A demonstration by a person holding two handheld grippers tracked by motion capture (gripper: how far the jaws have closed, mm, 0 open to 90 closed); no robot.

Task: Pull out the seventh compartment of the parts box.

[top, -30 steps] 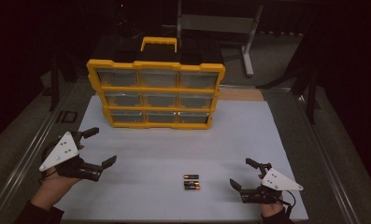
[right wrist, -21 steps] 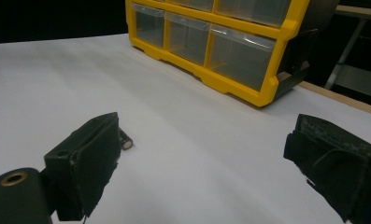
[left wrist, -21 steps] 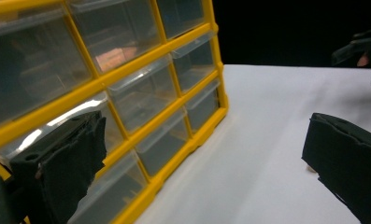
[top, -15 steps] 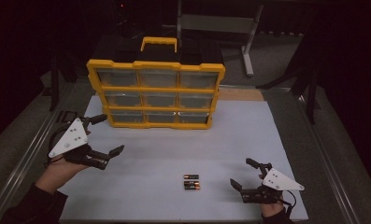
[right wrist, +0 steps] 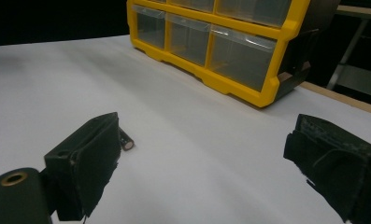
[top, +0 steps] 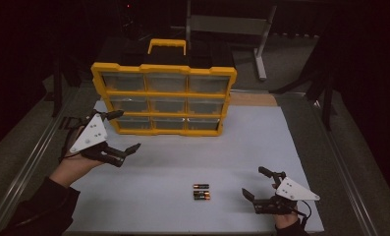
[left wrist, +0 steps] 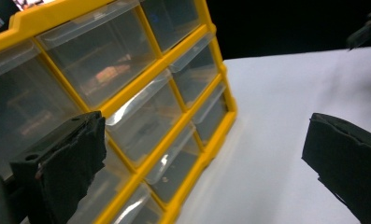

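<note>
I've got the left hand-held gripper (top: 118, 132) wide at the yellow drawer cabinet (top: 164, 99), probably its bottom-left drawer; next, pinch its lip. Right hand-held gripper (top: 258, 188) idles wide beside the batteries (top: 201, 192).

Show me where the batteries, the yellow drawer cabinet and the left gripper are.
batteries (top: 201, 192): high view, on the middle of the small cluster lying on the white table.
yellow drawer cabinet (top: 164, 92): high view, on the yellow bar under its top row of drawers.
left gripper (top: 121, 132): high view, midway between its open fingertips.

A dim workshop: yellow parts organiser (top: 164, 98) on a white-topped bench (top: 261, 142).
</note>
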